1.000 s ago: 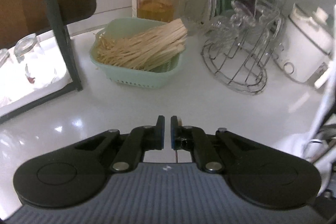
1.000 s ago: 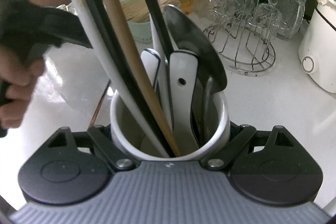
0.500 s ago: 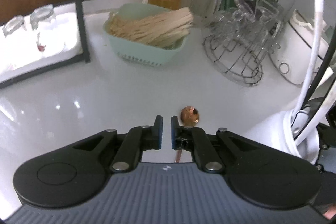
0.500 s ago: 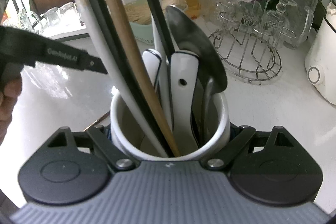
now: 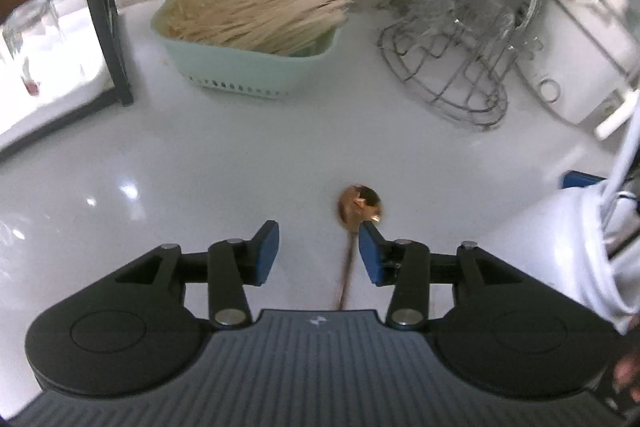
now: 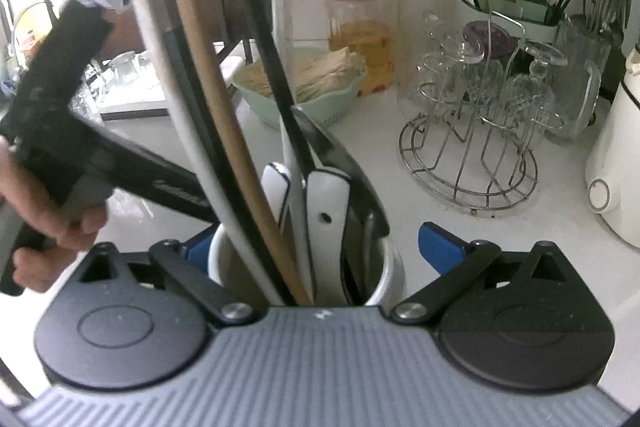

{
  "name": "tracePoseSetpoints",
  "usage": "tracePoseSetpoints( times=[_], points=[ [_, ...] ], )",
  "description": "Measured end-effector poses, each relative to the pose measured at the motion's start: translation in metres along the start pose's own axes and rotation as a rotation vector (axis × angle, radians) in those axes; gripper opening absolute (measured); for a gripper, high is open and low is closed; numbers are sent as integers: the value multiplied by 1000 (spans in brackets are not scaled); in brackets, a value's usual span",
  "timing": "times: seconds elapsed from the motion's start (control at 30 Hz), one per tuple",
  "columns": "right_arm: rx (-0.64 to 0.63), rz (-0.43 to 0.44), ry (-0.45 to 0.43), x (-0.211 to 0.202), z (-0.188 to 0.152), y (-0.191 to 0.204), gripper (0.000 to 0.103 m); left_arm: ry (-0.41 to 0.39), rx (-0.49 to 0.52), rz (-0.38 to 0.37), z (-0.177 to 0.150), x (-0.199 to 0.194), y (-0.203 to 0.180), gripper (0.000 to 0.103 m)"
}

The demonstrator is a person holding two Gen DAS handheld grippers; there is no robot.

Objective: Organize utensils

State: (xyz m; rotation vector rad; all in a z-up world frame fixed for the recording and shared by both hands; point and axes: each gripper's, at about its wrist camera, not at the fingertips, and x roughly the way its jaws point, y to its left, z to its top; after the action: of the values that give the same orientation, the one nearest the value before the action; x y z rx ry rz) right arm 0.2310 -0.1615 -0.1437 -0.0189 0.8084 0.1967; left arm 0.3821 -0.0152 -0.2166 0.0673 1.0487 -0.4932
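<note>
A copper spoon [image 5: 360, 205] lies flat on the glossy white counter [image 5: 200, 167], its handle running back between the jaws of the left gripper [image 5: 319, 251]. The jaws have just been opening and stand about half apart; the right pad sits just beside the spoon, nothing is gripped. A thin handle on a slick top could be nudged aside or skidded if the jaws are closed off-centre. The white utensil holder [image 6: 390, 267] stands between the jaws of the right gripper [image 6: 320, 247], which have just been opening wide; its right pad is clear of the wall. Tall utensils lean inside, so tipping is judged possible. Behind are seen a green basket [image 5: 248, 71], a wire glass rack [image 6: 472, 147] and a red-lidded jar [image 6: 358, 27].
</note>
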Motion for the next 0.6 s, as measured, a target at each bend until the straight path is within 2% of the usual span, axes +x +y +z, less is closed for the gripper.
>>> tracePoseSetpoints(
  times=[0.1,0.27,0.33,0.6],
  points=[
    [-30,1,23,-4,-6,3,102,19,28,-37,3,7,-5,50],
    [-22,3,26,-13,-12,2,99,15,91,-44,5,14,-16,50],
    [-12,26,28,-14,-11,1,90,-3,101,-38,7,13,-18,50],
    [-7,18,19,-15,-15,4,91,1,138,-37,11,22,-20,49]
  ],
)
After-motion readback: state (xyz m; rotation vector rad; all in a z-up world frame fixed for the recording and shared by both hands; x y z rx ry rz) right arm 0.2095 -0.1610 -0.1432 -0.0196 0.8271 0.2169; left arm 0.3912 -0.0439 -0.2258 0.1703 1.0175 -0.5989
